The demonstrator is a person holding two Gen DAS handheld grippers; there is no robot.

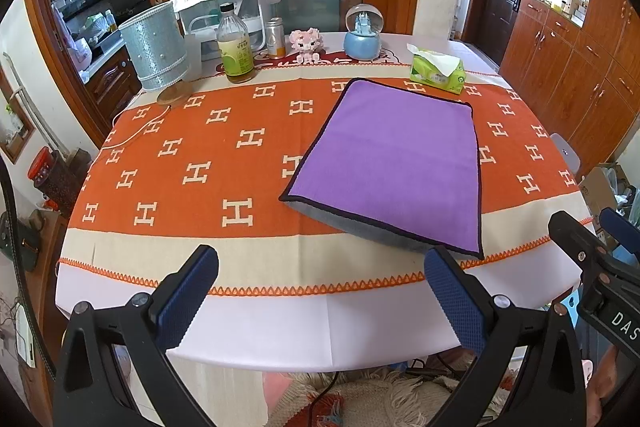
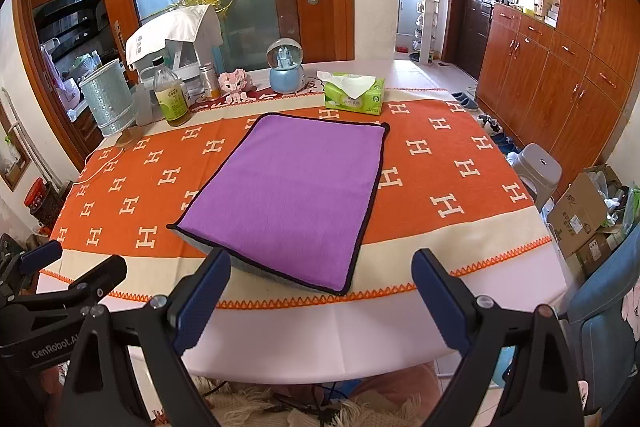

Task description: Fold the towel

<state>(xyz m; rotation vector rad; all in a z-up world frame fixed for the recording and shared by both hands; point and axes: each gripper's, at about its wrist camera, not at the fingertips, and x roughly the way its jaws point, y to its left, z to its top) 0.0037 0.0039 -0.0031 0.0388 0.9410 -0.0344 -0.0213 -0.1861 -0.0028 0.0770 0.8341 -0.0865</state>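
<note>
both jaws gape empty before the towel [image 2: 292, 195]. its long axis runs away; my right gripper [image 2: 320, 299] is nearer than my left gripper [image 1: 320, 299].

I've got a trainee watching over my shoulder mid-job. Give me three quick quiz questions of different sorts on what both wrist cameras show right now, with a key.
1. True or false: the left gripper and right gripper are both open and holding nothing.
2. Multiple choice: the purple towel with black edging is A) hanging off the table, B) lying on the orange H-patterned tablecloth with a grey layer showing under its near edge, C) bunched in a heap.
3. Short answer: what stands just beyond the towel's far right corner?

Key: 1 true; 2 B; 3 the green tissue box.
</note>
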